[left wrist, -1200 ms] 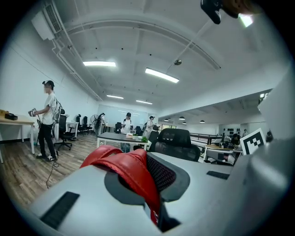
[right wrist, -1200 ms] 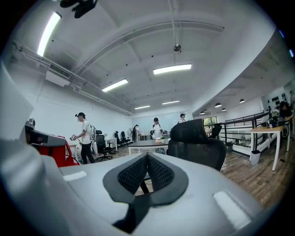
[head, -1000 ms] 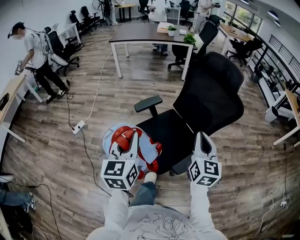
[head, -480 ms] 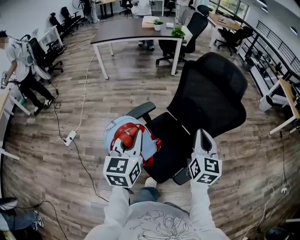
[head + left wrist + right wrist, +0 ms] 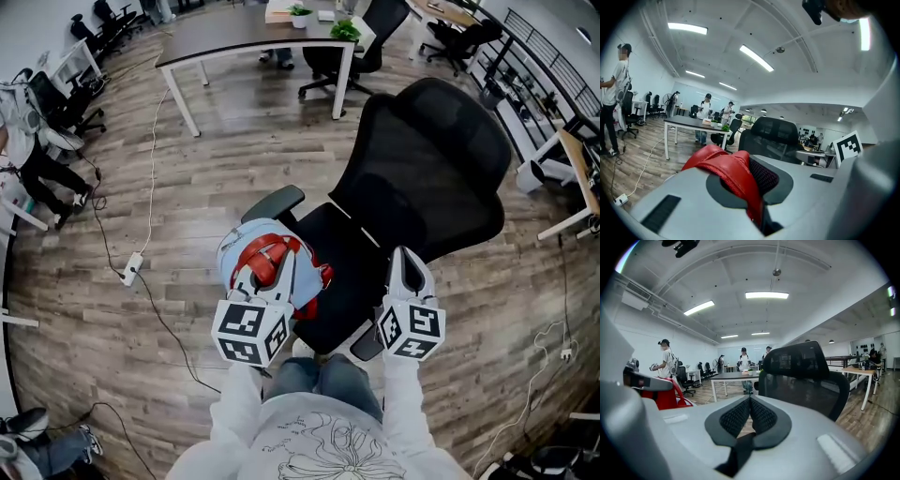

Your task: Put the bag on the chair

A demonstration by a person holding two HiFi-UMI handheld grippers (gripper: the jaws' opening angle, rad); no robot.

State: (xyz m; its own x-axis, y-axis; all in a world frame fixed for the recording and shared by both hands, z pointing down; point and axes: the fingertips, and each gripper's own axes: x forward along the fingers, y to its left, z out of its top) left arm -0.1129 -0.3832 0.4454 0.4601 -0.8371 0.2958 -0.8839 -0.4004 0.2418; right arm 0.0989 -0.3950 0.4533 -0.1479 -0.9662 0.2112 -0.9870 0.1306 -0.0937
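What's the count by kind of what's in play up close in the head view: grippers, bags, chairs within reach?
Grippers: 2 (left gripper shut on the bag; right gripper shut, empty)
Bags: 1 (light blue and red, beside the seat's front left)
Chairs: 1 (black mesh chair, seat bare)
Total: 4

Ahead of you stands a dark worktop (image 5: pixel 225 33) on white legs, with two potted plants (image 5: pixel 345 30) at its right end. A spare office chair (image 5: pixel 375 37) sits just behind it. A white power strip (image 5: pixel 132 269) lies on the wood-plank floor (image 5: pixel 216 178) to your left, and a person (image 5: pixel 614 93) stands further off that way.
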